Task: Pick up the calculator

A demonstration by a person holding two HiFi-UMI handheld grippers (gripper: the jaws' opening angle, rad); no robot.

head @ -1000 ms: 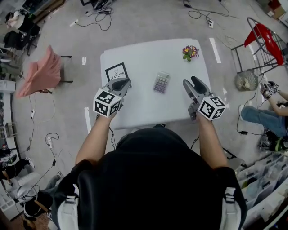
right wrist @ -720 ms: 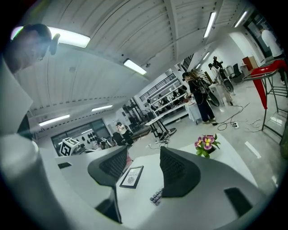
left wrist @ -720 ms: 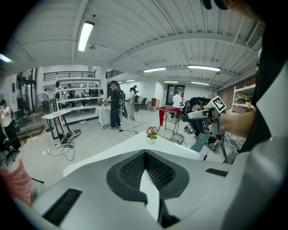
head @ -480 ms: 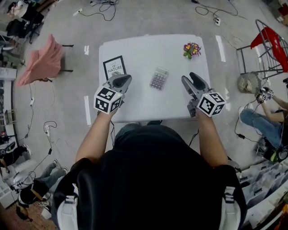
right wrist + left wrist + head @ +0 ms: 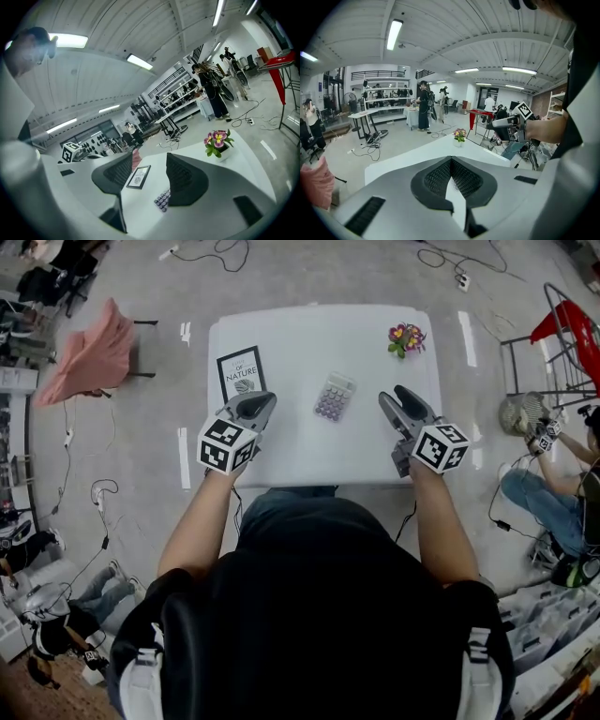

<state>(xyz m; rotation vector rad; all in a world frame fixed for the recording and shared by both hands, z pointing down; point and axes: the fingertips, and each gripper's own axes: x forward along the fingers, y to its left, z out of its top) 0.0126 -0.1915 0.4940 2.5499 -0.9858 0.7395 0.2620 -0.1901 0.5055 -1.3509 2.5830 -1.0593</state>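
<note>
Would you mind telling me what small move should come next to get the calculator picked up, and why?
I would probably ease the right tool leftward and down toward the calculator. Its jaws stand open and hold nothing, the calculator lies flat on the table to that tool's left, untouched, and the left tool is shut.

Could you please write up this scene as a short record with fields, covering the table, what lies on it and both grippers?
surface: white rectangular table
target: small grey calculator with purple keys, lying flat near the table's middle
other items: black-framed printed card on the left side; small pot of pink and yellow flowers near the far right corner
left gripper: jaws together, empty, near the card
right gripper: jaws apart, empty, right of the calculator
task state: calculator not yet grasped
</note>
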